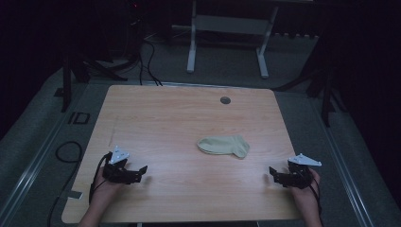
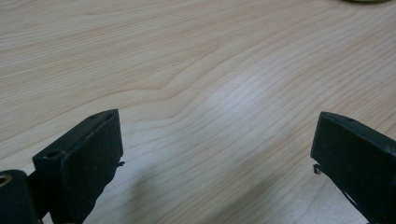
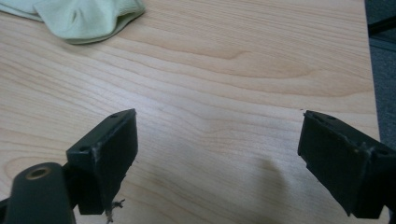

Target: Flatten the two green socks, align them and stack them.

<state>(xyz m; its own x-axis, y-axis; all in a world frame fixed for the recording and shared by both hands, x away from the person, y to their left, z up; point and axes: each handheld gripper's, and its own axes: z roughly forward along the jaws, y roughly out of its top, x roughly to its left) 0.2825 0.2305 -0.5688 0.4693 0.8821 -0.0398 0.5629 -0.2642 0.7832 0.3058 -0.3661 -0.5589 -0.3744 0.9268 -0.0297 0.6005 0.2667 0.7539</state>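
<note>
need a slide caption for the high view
Two hand-held grippers, left gripper and right gripper, rest open near the wooden table corners, a pale green sock lying between them.

Bench [image 1: 165, 118]: light wood, wavy grain pattern, with one small grey disc [image 1: 225, 100] near the far edge. Sock [image 1: 223, 145]: pale yellow-green, plain. Both grippers' jaws black; top plates pale grey; floor grey.
</note>
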